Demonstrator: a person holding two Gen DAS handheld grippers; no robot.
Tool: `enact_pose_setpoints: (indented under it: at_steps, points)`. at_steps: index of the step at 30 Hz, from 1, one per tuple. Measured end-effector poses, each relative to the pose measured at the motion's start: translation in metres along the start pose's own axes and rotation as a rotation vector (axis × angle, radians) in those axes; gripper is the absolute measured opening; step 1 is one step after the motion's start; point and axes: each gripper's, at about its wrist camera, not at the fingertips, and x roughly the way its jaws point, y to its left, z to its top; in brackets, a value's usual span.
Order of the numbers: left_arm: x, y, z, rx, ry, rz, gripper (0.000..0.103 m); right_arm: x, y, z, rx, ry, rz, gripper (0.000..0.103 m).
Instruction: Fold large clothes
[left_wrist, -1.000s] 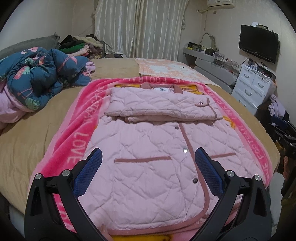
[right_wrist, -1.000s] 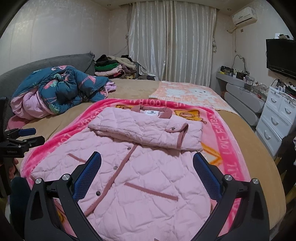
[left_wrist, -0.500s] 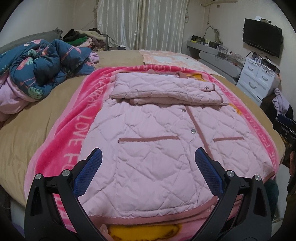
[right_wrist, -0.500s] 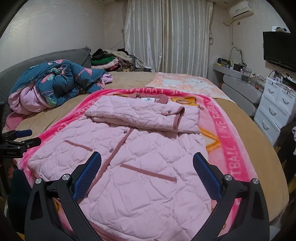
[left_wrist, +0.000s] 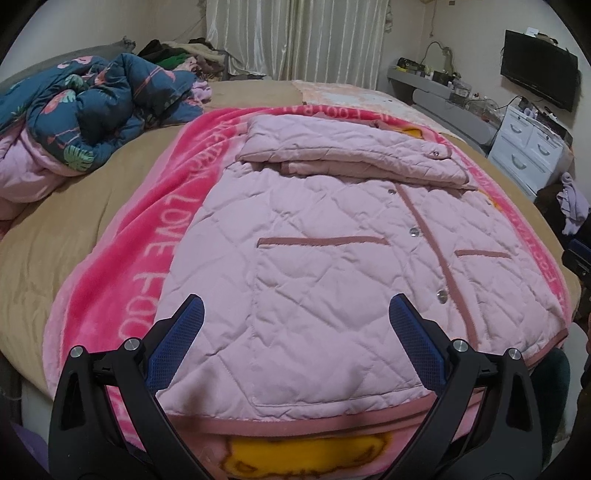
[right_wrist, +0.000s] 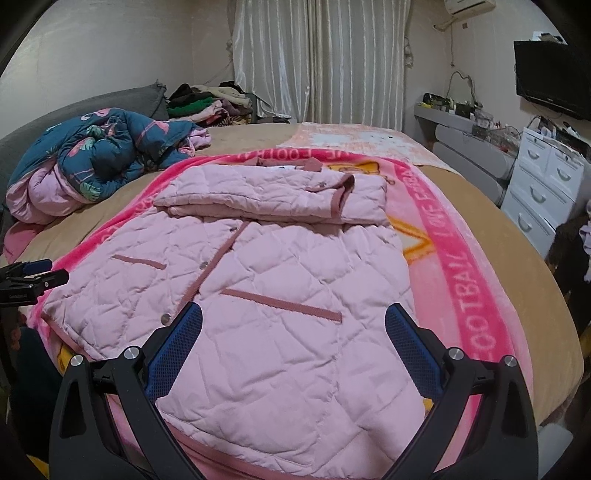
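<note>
A pale pink quilted jacket (left_wrist: 332, 266) lies flat, front up, on a bright pink blanket (left_wrist: 147, 229) on the bed. Both sleeves are folded across its chest near the collar (left_wrist: 351, 147). My left gripper (left_wrist: 295, 317) is open and empty, hovering over the jacket's bottom left part near the hem. In the right wrist view the jacket (right_wrist: 280, 302) fills the middle. My right gripper (right_wrist: 293, 325) is open and empty above the jacket's bottom right part. The left gripper also shows at the left edge of the right wrist view (right_wrist: 26, 280).
A crumpled blue flamingo-print duvet (left_wrist: 85, 107) lies on the bed's left side. A pile of clothes (right_wrist: 207, 99) sits at the back by the curtain. A white drawer unit (right_wrist: 543, 184) and a wall TV (left_wrist: 539, 77) stand to the right. The bed's near edge is just below the hem.
Both grippers have moved down and closer to the jacket's bottom hem. The jacket has not moved, and both jaws stay open.
</note>
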Motion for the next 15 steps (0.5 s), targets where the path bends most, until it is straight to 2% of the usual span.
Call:
enact_pose_setpoints:
  at_steps: [7, 15]
  points:
    - [0.009, 0.011, -0.009, -0.005, 0.028, 0.024, 0.094, 0.007, -0.012, -0.013, 0.023, 0.031, -0.023, 0.099]
    - [0.020, 0.036, -0.019, -0.062, 0.062, 0.040, 0.094, 0.013, -0.028, -0.032, 0.047, 0.084, -0.048, 0.099]
